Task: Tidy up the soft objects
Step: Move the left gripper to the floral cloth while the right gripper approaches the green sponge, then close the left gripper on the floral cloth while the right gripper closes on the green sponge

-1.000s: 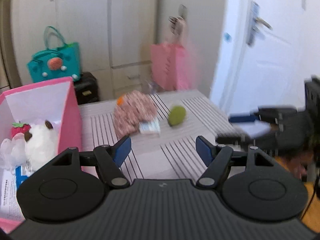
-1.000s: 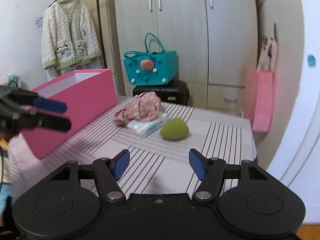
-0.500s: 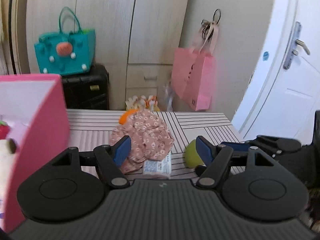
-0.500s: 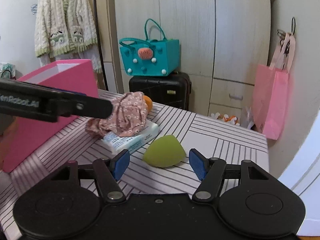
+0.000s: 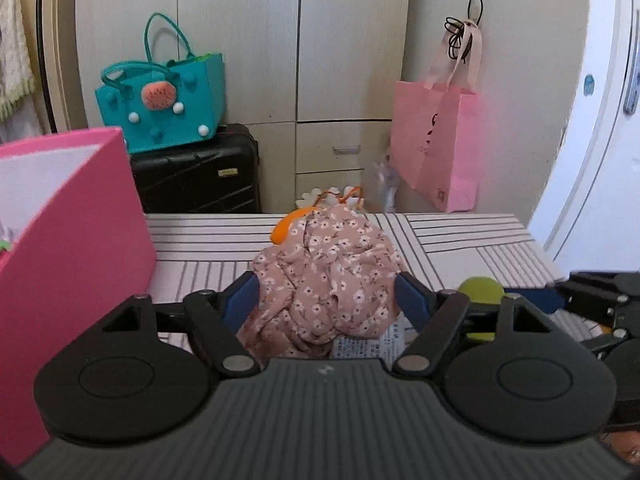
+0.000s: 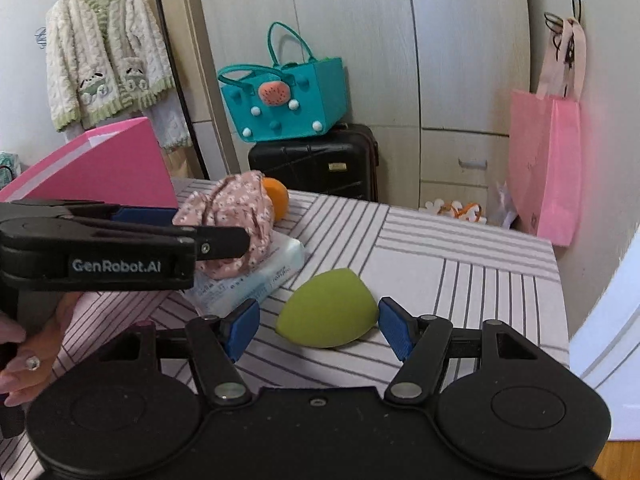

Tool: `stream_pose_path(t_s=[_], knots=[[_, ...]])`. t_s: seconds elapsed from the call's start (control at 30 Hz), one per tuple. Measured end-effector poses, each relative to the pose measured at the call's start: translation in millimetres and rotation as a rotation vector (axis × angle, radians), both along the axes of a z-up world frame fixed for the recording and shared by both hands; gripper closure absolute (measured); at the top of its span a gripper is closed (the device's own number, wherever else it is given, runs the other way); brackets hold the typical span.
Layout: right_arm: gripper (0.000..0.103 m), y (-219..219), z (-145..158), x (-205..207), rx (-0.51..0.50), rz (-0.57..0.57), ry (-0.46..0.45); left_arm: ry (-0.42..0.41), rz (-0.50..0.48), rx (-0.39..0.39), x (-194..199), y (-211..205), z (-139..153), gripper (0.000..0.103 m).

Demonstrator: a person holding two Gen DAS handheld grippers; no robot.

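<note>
My left tongs [image 5: 327,300], just widened, straddle the floral cloth [image 5: 324,280]; my right tongs [image 6: 319,328] stand spread around the green sponge [image 6: 326,314] beside it.

bg: teal bag [image 5: 168,108] on black suitcase [image 5: 196,176] | pink bag [image 5: 438,148] hung rt | cardigan [image 6: 104,56] hung lft

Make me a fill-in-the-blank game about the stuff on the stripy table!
1. The flowery cloth lies on top of a pack of ____.
2. The sponge between the right gripper's fingers is coloured ____.
3. The orange ball peeks out from behind the ____.
4. The big box on the table is coloured ____.

Missing words: wipes; green; cloth; pink
</note>
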State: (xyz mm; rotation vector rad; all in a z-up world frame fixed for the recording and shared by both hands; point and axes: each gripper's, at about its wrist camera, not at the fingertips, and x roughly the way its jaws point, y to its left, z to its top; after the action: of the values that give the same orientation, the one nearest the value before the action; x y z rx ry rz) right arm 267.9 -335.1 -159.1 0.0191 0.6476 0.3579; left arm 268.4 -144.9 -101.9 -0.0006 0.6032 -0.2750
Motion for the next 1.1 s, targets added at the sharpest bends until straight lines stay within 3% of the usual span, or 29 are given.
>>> stream_pose_path(t_s=[0.13,0.17,0.33,0.43,0.5,0.6,1.1], knots=[[0.039,-4,-1,-2,0.015,-0.001,0.005,0.006,0.017,-0.045,6,5,-5,0.027],[0.046,-4,-1,-2,0.009,-0.009,-0.004,0.009,0.024,-0.053,7,6,-7,0.027],[0.049,-6,-2,-3,0.040,-0.023,-0.015,0.026,0.001,-0.058,6,4,-13,0.034],[0.049,-2,-2,-7,0.005,-0.016,-0.031,0.017,0.008,-0.045,5,4,-14,0.050],[0.049,-1,-1,-10,0.008,-0.010,-0.032,0.018,0.006,-0.053,4,5,-13,0.068],[0.049,-1,-2,-15,0.007,-0.014,-0.038,0.016,0.000,-0.070,1,8,-11,0.080],[0.049,-3,4,-36,0.027,-0.043,-0.023,-0.005,0.009,-0.167,-46,31,-6,0.086]])
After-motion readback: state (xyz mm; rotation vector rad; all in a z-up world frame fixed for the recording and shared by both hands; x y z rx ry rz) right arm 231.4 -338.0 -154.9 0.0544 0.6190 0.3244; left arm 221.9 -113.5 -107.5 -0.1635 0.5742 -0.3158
